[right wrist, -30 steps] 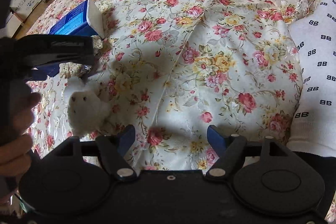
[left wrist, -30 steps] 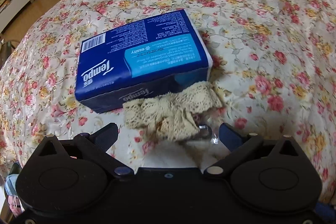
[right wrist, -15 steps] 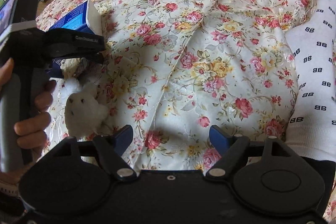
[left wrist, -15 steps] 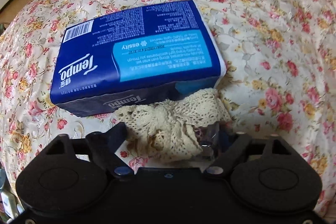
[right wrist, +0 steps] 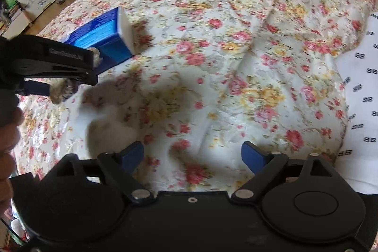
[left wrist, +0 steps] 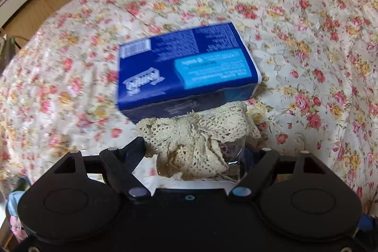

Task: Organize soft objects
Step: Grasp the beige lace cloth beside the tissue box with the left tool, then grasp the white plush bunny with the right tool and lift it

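Left wrist view: the left claw (left wrist: 196,152) is clamped on a bunched cream lace cloth (left wrist: 198,134), which fills the gap between the two fingers and spills forward and to the right over the near edge of the bed. Whether it hangs free or drags on the floral bedspread (left wrist: 307,44) cannot be told. Straight ahead of the cloth, touching or nearly touching its far edge, lies a blue tissue pack (left wrist: 186,67), flat on the bedspread, its long axis running left to right across the claw's line of sight. So the pack is the thing directly in the way of, or next to, any forward placement.

From the right wrist view, the right claw (right wrist: 192,155) stands with its fingers well apart and nothing between them, over bare bedspread. A white plush toy (right wrist: 111,124), blurred, lies just to its left, between it and the left claw (right wrist: 78,77). The right claw looks the nearer one to the toy; a white patterned pillow (right wrist: 359,110) lies at the far right.
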`<state>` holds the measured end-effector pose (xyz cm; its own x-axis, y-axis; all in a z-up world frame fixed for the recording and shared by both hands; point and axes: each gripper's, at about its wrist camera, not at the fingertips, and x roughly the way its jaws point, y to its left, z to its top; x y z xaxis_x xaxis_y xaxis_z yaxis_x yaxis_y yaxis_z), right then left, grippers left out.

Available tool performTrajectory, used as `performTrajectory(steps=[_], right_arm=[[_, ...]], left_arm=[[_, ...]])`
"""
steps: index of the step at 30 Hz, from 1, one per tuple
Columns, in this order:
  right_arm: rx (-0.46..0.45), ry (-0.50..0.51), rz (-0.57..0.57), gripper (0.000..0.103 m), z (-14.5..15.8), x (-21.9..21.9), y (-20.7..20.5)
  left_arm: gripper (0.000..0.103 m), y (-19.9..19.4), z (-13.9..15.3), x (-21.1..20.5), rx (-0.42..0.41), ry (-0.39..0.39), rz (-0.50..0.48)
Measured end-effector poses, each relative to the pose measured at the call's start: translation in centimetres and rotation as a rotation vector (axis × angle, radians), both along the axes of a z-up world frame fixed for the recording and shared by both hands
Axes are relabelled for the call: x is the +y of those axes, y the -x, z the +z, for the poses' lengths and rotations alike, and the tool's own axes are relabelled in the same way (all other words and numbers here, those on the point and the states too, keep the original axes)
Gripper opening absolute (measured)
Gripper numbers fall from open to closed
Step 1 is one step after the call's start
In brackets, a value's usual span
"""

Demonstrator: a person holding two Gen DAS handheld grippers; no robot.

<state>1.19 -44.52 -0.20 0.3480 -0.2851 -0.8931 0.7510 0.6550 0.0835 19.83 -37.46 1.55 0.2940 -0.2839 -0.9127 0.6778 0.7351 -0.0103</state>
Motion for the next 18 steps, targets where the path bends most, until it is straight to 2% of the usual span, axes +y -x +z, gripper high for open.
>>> performTrajectory(steps=[5,7,10,14,18], right_arm=[[-0.028,0.006,0.065,0.097,0.3,1.4,-1.8],[-0.039,0.016,0.089,0.103,0.5,2.1,-2.9],[-0.044,0.028,0.143,0.103,0.5,3.1,-5.0],[0.005,0.071,0.194,0.103,-0.5,4.3,-8.0],[0.109,0.079,0.211,0.103,-3.4,4.5,-10.4]], left_arm=[[0.077,-0.2,2.1,2.1,-0.045,0.013,0.015],[0.077,-0.3,2.9,3.2,-0.064,0.012,0.026],[0.077,-0.9,3.8,4.8,-0.067,0.009,0.044],[0.077,-1.2,4.8,7.2,-0.082,-0.003,0.056],[0.077,-1.1,5.1,10.2,-0.088,-0.011,0.056]])
